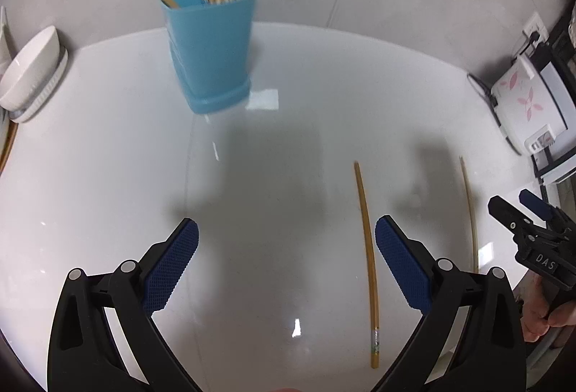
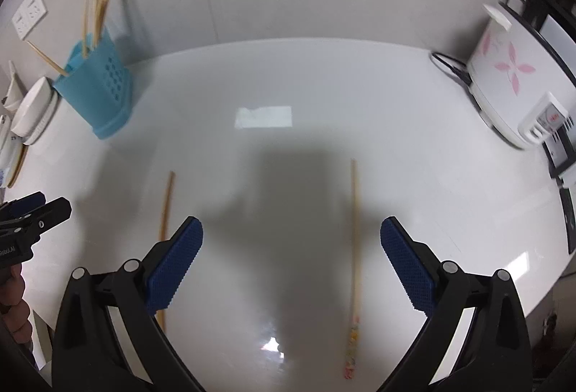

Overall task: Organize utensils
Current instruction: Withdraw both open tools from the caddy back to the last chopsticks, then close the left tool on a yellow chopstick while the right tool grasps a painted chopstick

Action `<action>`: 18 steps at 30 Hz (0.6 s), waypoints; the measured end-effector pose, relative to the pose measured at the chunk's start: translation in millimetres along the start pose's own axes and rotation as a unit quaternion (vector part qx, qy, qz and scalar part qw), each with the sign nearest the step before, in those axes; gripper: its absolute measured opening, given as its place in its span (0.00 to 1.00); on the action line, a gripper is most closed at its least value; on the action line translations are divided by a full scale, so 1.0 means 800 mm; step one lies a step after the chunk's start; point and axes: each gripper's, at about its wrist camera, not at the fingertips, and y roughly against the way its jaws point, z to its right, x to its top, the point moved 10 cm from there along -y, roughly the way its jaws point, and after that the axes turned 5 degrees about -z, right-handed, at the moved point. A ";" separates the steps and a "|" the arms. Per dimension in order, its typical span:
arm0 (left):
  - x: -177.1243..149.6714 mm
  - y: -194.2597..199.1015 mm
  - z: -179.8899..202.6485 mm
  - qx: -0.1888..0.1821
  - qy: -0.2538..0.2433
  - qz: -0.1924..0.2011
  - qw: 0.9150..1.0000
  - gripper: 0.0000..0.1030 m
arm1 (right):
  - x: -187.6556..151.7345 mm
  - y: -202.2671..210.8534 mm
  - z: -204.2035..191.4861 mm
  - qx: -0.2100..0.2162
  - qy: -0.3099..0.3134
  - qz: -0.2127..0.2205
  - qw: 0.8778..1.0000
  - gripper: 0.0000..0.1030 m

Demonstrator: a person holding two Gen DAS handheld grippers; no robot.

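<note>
Wooden chopsticks [image 2: 354,230] [image 2: 166,208] flat, tips toward wall, grippers [image 1: 287,255] [image 2: 291,253] agape.

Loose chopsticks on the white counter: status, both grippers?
Left gripper open, empty. Right gripper open, empty. Two wooden chopsticks flat on counter, apart; blue plastic holder upright. Path clear.

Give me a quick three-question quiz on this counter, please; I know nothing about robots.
1. True or false: the left hand-held gripper is holding a chopstick.
2. How many chopsticks lie loose on the counter?
3. The blue holder contains: A) spoons B) chopsticks C) nothing.

Key:
1. False; both it and the right hand-held gripper are open and empty.
2. Two: the left chopstick and the right chopstick.
3. B.
</note>
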 end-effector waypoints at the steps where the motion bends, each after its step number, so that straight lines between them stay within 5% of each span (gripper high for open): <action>1: -0.004 -0.005 0.006 -0.001 0.000 -0.007 1.000 0.94 | -0.005 -0.003 0.007 -0.003 -0.004 -0.008 1.000 0.91; 18: -0.072 -0.086 0.062 0.045 -0.008 -0.108 0.993 0.94 | -0.079 -0.060 0.074 -0.008 -0.019 -0.136 0.990 0.65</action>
